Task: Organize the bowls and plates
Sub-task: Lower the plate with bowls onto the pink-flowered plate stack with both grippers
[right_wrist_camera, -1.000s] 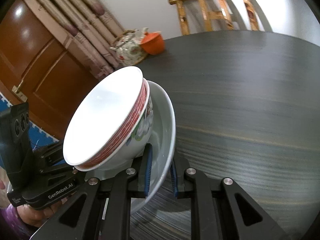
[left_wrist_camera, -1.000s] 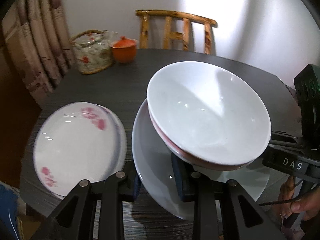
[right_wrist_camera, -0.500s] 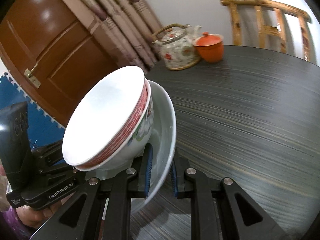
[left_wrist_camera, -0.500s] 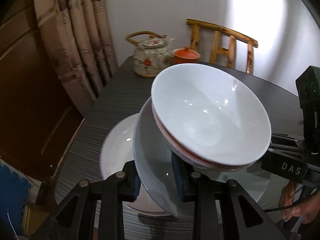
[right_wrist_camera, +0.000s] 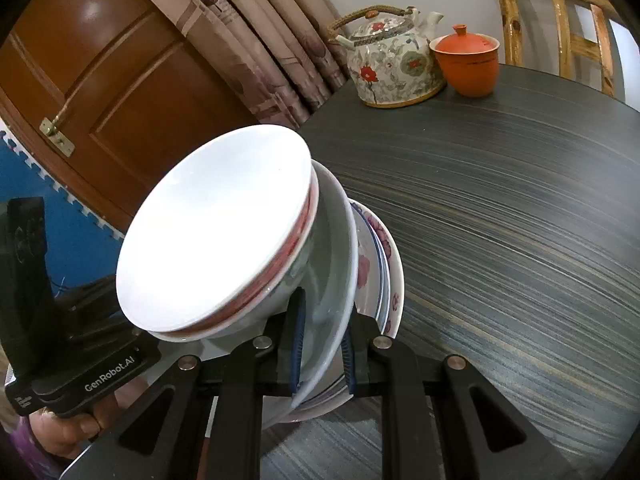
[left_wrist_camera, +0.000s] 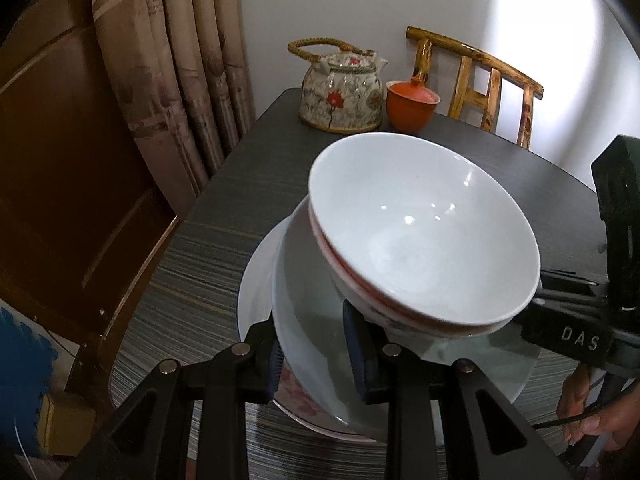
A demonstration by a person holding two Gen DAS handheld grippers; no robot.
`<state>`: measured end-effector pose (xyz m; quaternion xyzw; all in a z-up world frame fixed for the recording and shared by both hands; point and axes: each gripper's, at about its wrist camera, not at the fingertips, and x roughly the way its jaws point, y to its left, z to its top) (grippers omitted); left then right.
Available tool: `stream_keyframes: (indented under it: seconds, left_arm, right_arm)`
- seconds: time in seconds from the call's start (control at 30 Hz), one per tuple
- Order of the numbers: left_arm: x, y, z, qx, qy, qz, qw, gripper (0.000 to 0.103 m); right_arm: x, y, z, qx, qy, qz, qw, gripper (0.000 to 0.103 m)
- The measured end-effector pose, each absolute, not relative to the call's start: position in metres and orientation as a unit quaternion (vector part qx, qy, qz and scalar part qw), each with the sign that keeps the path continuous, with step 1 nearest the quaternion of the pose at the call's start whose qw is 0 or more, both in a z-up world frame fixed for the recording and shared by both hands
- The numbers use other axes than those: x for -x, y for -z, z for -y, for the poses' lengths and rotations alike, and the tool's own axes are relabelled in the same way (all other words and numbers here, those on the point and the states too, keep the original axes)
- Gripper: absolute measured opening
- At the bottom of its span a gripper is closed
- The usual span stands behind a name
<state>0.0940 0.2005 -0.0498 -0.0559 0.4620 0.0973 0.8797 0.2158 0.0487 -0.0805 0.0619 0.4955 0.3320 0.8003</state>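
A pale glazed plate (left_wrist_camera: 304,280) carries a white bowl (left_wrist_camera: 420,232) with a red band under its rim. My left gripper (left_wrist_camera: 316,356) is shut on the plate's near rim. From the opposite side my right gripper (right_wrist_camera: 323,346) is shut on the same plate (right_wrist_camera: 336,260), with the bowl (right_wrist_camera: 216,224) leaning over it. Directly beneath lies a stack of pink-flowered plates (right_wrist_camera: 376,256), which peeks out as a flowered plate (left_wrist_camera: 256,280) in the left wrist view. I cannot tell whether the held plate touches the stack. Each view shows the other gripper's body beside the bowl.
A flowered teapot (left_wrist_camera: 340,96) and an orange lidded cup (left_wrist_camera: 412,106) stand at the far edge of the dark table (right_wrist_camera: 500,220). A wooden chair (left_wrist_camera: 480,80) is behind them. Curtains (left_wrist_camera: 168,60) and a brown door (right_wrist_camera: 100,72) are close to the table's left edge.
Both grippers have carried the plate with its bowl leftward across the table. The flowered plates, earlier off to the left, now lie right under the carried plate.
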Motion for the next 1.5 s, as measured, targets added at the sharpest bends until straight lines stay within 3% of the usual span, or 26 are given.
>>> stream_keyframes:
  seconds: [1.5]
  left_arm:
    - [-0.090,0.055,-0.207,0.026,-0.128,-0.463,0.877,0.028]
  right_arm:
    - [-0.218,0.091,-0.057,-0.067,-0.326,-0.495,0.802,0.018]
